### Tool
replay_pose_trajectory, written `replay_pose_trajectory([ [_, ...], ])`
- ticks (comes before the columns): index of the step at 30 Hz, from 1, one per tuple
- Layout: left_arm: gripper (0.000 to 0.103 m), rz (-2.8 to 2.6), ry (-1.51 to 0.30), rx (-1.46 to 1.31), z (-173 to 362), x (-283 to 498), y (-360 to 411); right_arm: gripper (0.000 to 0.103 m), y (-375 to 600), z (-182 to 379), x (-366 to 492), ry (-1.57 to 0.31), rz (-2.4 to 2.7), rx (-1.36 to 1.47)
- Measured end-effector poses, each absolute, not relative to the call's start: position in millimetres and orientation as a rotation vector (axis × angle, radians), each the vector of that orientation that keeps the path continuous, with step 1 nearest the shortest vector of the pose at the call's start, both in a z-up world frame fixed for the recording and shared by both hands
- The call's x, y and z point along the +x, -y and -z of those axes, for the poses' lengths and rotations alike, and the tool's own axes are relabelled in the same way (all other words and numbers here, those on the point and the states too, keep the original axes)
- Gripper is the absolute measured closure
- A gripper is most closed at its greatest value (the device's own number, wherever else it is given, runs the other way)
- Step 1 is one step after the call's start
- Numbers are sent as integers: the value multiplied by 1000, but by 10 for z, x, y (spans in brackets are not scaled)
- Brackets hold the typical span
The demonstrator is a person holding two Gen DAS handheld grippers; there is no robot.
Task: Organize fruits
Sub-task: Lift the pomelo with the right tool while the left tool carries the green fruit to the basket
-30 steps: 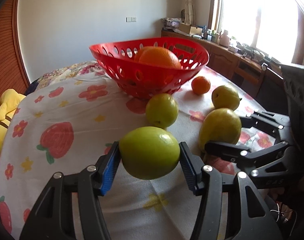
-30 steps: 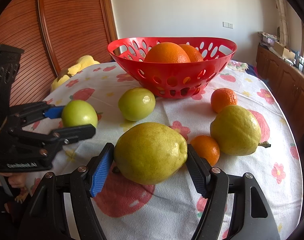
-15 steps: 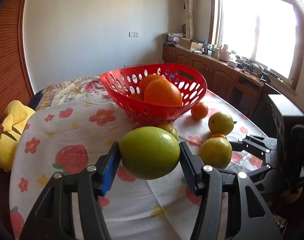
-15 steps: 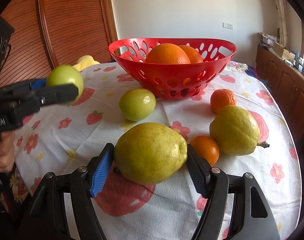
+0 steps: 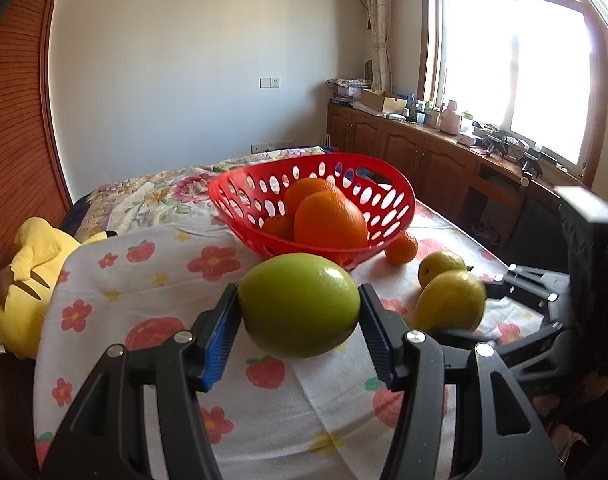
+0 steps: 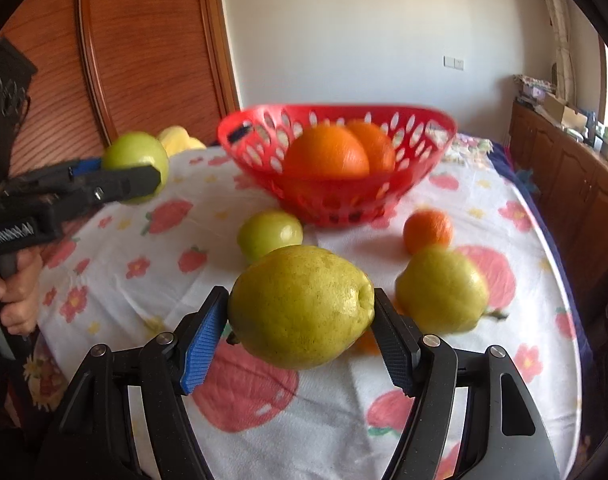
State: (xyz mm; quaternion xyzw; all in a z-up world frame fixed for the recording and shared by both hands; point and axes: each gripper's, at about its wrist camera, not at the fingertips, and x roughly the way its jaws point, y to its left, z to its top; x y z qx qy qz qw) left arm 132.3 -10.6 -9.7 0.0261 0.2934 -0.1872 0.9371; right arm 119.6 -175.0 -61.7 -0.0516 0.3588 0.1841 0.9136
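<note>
My left gripper [image 5: 299, 320] is shut on a green apple [image 5: 299, 306] and holds it in the air, short of the red basket [image 5: 239, 200]. The basket holds large oranges [image 5: 330, 222]. In the right wrist view my right gripper [image 6: 301, 332] is shut on a yellow-green pear [image 6: 301, 306], lifted off the floral tablecloth [image 6: 143, 320]. On the cloth lie a second green apple [image 6: 269, 234], a small orange [image 6: 428, 230] and another pear [image 6: 442, 292]. The left gripper [image 6: 115, 178] with its apple [image 6: 135, 156] shows at the left, higher than the basket's foot.
A yellow plush toy [image 5: 27, 280] lies off the table's left edge. Wooden cabinets [image 5: 424, 152] with clutter run under the window on the right. A person's hand [image 6: 15, 292] grips the left tool's handle. A wooden sliding door [image 6: 143, 60] stands behind the table.
Both grippers have risen with their fruit. The apple went up first, then the pear left the cloth. The basket now sits lower in both views.
</note>
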Motion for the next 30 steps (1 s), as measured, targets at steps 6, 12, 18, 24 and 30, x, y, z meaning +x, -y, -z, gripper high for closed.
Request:
replay_pose_trajectory([
  [6, 46, 383, -583, 50, 22, 1411, 104, 31, 1837, 228, 1398, -675, -387, -123],
  [12, 46, 382, -583, 37, -47, 1621, 77, 31, 1900, 0, 1736, -650, -364, -164],
  [18, 46, 374, -575, 39, -129, 1896, 70, 31, 1917, -54, 2164, -645, -349, -197],
  [24, 46, 365, -594, 34, -68, 2160, 85, 31, 1913, 103, 2489, -685, -339, -237],
  [30, 46, 359, -604, 21, -25, 2273, 38, 30, 1889, 180, 2642, -701, -344, -255],
])
